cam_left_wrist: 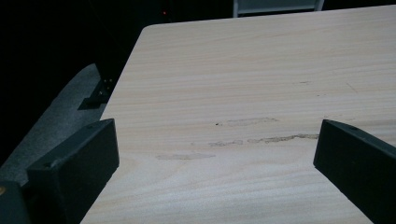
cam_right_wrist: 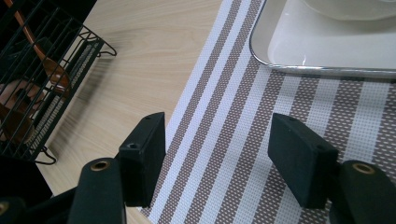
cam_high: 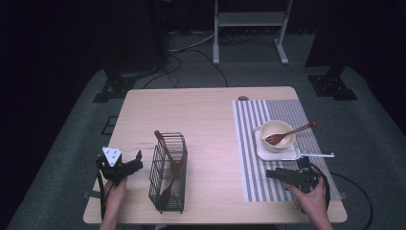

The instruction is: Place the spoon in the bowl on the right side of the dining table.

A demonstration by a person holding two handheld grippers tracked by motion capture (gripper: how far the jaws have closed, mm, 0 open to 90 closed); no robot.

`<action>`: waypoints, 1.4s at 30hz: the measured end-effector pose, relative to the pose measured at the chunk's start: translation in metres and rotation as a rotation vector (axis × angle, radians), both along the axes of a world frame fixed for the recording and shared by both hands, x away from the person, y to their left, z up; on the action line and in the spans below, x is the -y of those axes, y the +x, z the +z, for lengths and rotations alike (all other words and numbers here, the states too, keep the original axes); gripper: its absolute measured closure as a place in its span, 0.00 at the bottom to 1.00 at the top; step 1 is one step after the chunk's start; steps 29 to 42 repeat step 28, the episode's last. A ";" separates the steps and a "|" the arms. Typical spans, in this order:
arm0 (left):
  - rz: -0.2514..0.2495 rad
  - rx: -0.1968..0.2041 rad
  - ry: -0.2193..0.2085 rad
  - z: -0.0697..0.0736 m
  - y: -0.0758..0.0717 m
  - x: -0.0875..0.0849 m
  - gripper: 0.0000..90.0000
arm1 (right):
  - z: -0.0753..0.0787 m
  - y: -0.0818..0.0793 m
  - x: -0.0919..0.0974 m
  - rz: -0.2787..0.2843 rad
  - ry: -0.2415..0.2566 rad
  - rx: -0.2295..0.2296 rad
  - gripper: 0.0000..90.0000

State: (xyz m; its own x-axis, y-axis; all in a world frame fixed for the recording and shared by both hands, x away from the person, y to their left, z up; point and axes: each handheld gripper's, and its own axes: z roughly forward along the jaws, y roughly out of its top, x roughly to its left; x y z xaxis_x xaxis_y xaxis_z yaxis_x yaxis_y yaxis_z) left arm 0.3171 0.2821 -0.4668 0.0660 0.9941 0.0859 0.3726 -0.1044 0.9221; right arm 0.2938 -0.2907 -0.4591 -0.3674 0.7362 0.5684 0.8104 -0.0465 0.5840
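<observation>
Two grippers, both mine, sit low at the near edge of the table [cam_high: 201,105], and neither carries anything. My left gripper [cam_high: 128,167] rests at the lower left of the high view, just left of the wire basket [cam_high: 168,173]. Its jaws stand wide apart, and in the left gripper view I see nothing but bare wood between them. My right gripper [cam_high: 286,175] lies at the lower right, on the striped placemat [cam_high: 249,143], pointing left across the stripes. Its jaws are also well open, and in the right gripper view they hover over the mat without touching any object.

My guess is that the work concerns the wooden utensils. Some wooden spoons [cam_high: 168,160] stand tilted inside the basket, leaning against its wires, which keeps them upright and easy to pluck from above. A wooden fork [cam_high: 289,134] lies across the bowl [cam_high: 276,136] in the right middle of the high view, its handle sticking out over the rim toward the upper right; that overhang offers me a free end to pinch. The bowl sits on a white tray [cam_high: 275,152] on the mat, just beyond my right jaws.
</observation>
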 end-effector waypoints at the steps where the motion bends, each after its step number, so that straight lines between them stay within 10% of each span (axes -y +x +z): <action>1: 0.000 0.000 0.000 0.000 0.000 0.000 0.00 | 0.000 0.000 -0.001 0.002 -0.001 0.002 0.40; 42: 0.001 -0.001 -0.003 0.000 0.001 0.000 0.00 | -0.001 -0.033 -0.015 0.013 -0.013 0.118 0.39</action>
